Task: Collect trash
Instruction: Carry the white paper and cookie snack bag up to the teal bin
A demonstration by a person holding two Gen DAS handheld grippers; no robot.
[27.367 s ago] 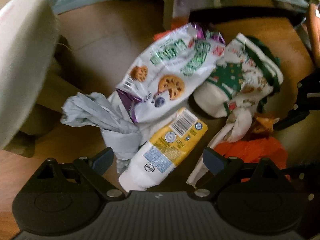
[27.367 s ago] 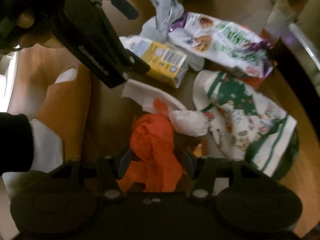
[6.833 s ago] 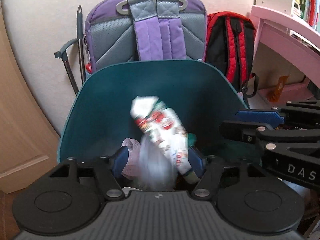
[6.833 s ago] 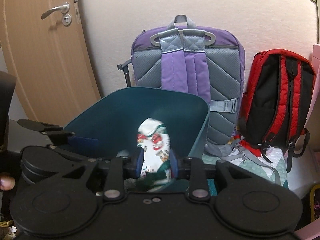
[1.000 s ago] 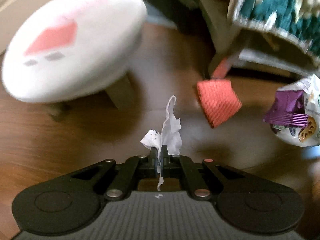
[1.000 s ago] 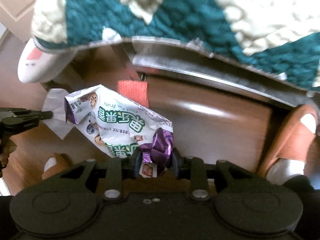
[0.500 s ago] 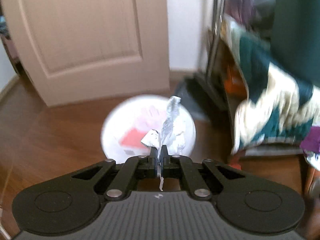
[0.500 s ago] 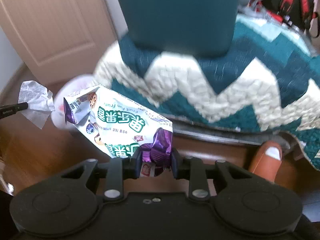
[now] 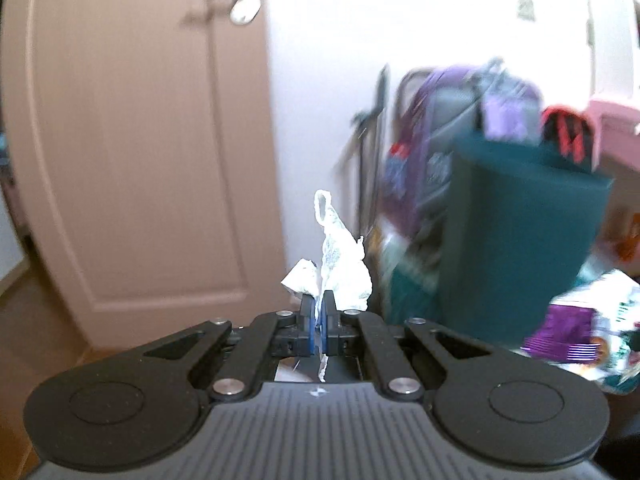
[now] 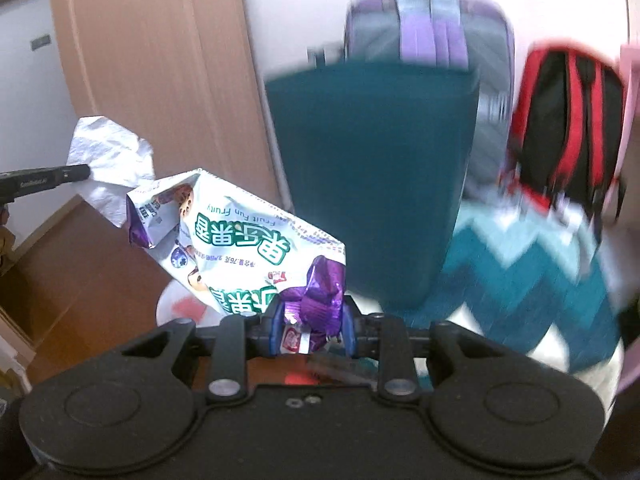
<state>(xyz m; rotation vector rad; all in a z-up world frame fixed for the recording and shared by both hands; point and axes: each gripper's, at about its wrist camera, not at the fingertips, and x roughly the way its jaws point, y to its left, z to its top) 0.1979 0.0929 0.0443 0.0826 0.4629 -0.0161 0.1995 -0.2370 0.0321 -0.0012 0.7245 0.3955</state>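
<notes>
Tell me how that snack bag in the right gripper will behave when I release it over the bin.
The snack bag looks empty and crumpled, so probably very light; it may flutter rather than drop straight. The right gripper pinches only its purple end, and the rest sticks out stiffly, so the film likely holds its shape. It could catch on the bin rim.

The crumpled white-and-purple plastic snack bag (image 10: 240,248) with green print carries the small line "Fruit Fun Fruity" — upside down in the right wrist view — above large green Chinese characters. A red logo patch near its purple end and the other small print are too blurred to read.
</notes>
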